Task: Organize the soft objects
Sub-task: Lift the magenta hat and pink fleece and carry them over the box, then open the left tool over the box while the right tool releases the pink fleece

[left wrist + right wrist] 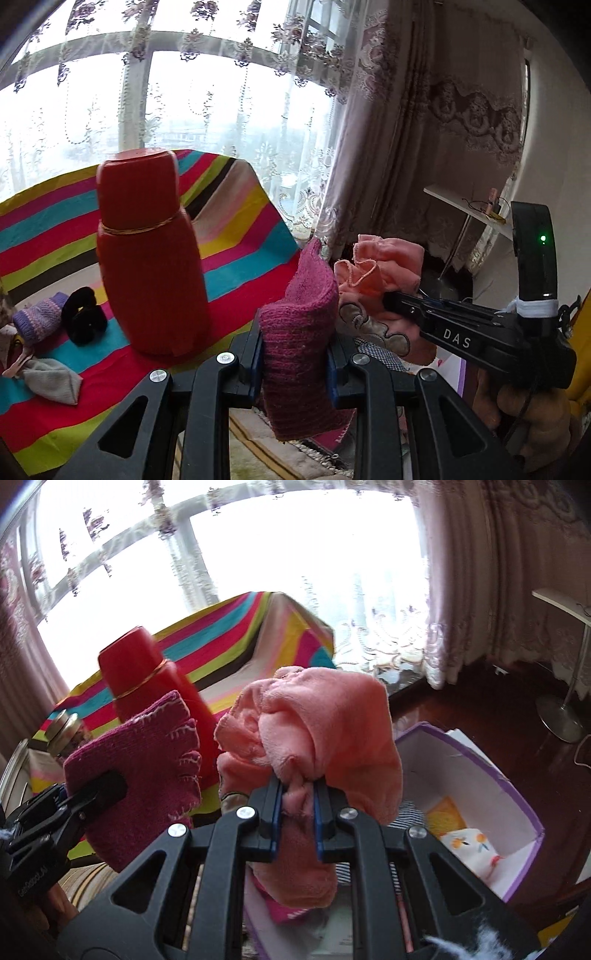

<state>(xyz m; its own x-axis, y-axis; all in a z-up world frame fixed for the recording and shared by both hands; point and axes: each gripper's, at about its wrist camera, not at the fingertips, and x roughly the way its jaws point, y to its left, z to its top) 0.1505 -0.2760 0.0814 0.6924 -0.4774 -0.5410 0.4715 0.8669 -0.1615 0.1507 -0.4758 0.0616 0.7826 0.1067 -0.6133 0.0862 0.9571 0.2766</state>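
My left gripper [294, 363] is shut on a magenta knitted glove [295, 332], which hangs between its pads off the table's right edge. The same glove [136, 771] appears at the left of the right wrist view, clamped by the left gripper [92, 797]. My right gripper [297, 819] is shut on a bunched salmon-pink fleece cloth [332, 731]. That cloth [384, 266] and the right gripper [397, 301] also show at the right of the left wrist view. Both held pieces hover beside each other, above an open white box with purple trim [517, 786].
A tall red thermos [147, 254] stands on the striped tablecloth [240, 229]. A purple knitted item [38, 319], a black fuzzy item [83, 315] and a grey sock [55, 380] lie at its left. The box holds a printed cloth [469, 843]. A lamp stand [561, 716] is on the dark floor.
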